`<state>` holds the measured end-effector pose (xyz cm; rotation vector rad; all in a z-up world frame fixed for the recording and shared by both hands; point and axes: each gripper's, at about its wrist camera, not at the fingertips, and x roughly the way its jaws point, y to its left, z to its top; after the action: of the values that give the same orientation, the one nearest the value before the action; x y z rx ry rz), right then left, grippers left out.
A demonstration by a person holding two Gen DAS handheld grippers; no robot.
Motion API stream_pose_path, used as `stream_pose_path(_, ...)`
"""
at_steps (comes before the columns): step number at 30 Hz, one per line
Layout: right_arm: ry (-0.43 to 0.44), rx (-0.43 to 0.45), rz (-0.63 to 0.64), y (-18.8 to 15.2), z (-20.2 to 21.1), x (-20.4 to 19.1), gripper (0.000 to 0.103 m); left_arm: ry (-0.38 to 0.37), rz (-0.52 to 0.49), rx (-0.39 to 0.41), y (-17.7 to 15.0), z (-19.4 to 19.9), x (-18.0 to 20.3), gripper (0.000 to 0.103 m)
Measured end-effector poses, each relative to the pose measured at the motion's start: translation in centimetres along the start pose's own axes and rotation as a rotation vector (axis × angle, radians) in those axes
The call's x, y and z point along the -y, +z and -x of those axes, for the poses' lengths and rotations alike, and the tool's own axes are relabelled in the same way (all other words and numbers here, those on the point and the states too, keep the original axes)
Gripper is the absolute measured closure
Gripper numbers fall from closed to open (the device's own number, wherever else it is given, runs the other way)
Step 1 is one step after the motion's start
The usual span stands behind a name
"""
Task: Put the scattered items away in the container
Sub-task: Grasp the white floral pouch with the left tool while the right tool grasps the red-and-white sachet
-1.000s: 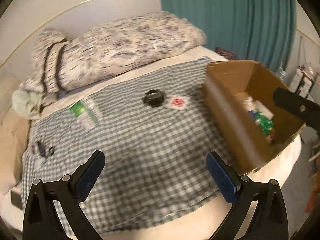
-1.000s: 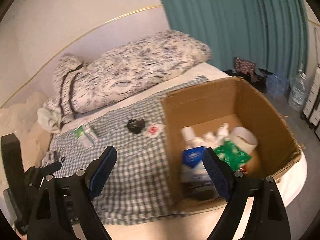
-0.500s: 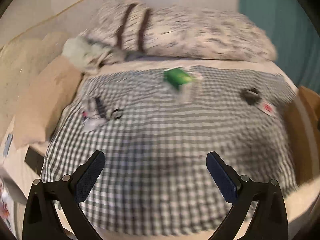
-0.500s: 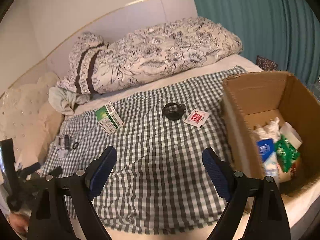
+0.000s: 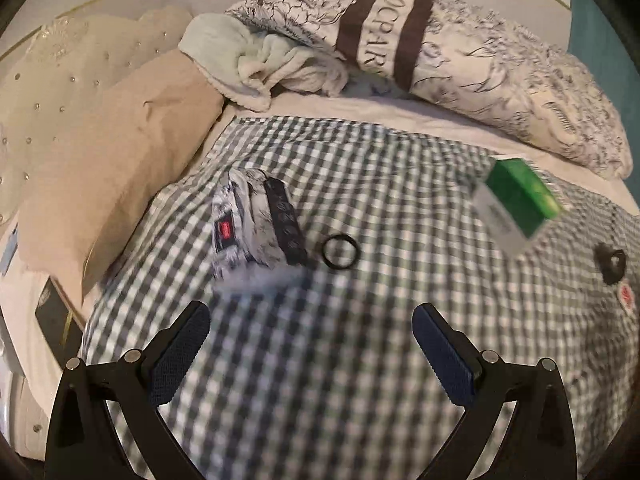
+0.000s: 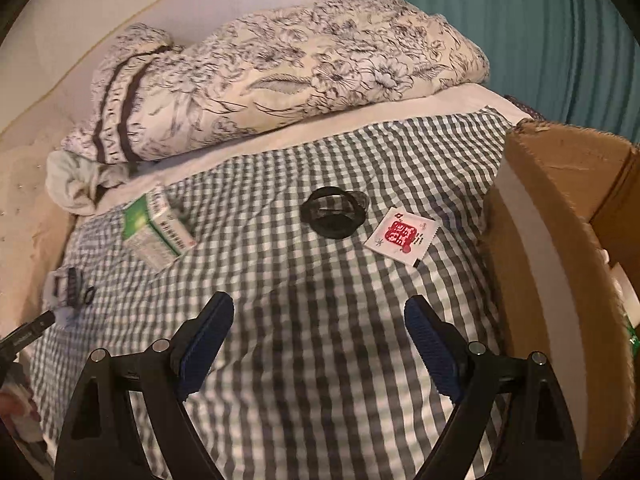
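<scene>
On the checked cloth lie a folded patterned packet with a black strip, and a black ring beside it, just ahead of my open left gripper. A green and white box lies further right. A black round clip and a white sachet with red print lie ahead of my open right gripper. The cardboard box stands at the right edge. Nothing sits between either pair of fingers.
A flowered duvet roll and a pale towel lie along the back of the bed. A beige pillow is at the left. The bed's edge runs just below both grippers. A teal curtain hangs behind the box.
Both grippers have swung left, away from the cardboard box, and dropped closer to the cloth. The left view now faces the packet and ring; the right view now faces the clip and sachet.
</scene>
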<state>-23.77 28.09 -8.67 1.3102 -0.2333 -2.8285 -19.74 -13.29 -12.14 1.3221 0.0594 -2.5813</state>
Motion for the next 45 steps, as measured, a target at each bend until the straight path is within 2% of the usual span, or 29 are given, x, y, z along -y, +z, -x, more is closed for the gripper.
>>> stream_pose_path(4, -0.080, 0.012, 0.023, 0.4, -3.1, 0.2, 0.015, 0.052, 0.011, 0.042, 1.1, -2.1, -1.5, 0.000)
stream_pose_path(9, -0.111, -0.018, 0.026, 0.2, -6.3, 0.8, 0.015, 0.075, 0.026, 0.042, 2.6, -4.9, -2.5, 0.000)
stream_pose_path(16, -0.165, -0.039, 0.056, 0.4, -8.8, 1.2, 0.015, 0.078, 0.051, 0.005, 3.9, -9.3, -3.2, 0.000)
stream_pose_path(18, -0.173, -0.044, 0.048, 0.6, -9.4, 1.7, 0.015, 0.100, 0.067, 0.011, 4.0, -10.0, -3.8, 0.000)
stream_pose_path(22, -0.191, -0.049, 0.045, 1.0, -10.3, 2.0, 0.015, 0.078, 0.103, 0.004, 4.1, -11.0, -4.8, 0.000)
stream_pose_path(24, -0.202, -0.044, 0.053, 1.2, -10.7, 2.1, 0.015, 0.094, 0.102, 0.020, 4.1, -11.3, -5.0, 0.000)
stream_pose_path(27, -0.215, -0.040, 0.062, 1.5, -11.0, 2.2, 0.015, 0.098, 0.101, 0.025, 3.8, -11.7, -5.1, 0.011)
stream_pose_path(29, -0.216, -0.036, 0.058, 1.6, -11.1, 2.5, 0.015, 0.085, 0.114, 0.007, 3.8, -12.3, -5.4, 0.024)
stream_pose_path(33, -0.227, -0.045, 0.046, 2.1, -12.0, 3.5, 0.015, 0.077, 0.108, -0.003, 3.8, -12.5, -5.4, 0.031)
stream_pose_path(37, -0.260, -0.055, 0.047, 2.8, -13.3, 4.5, 0.015, 0.089, 0.069, 0.001, 3.9, -12.6, -4.6, 0.044)
stream_pose_path(42, -0.279, -0.064, 0.074, 3.7, -15.4, 5.0, 0.015, 0.097, 0.055, -0.002, 4.0, -12.7, -4.2, 0.050)
stream_pose_path(45, -0.253, -0.053, 0.044, 3.7, -15.7, 5.6, 0.015, 0.099, 0.049, -0.002, 3.9, -12.6, -4.2, 0.054)
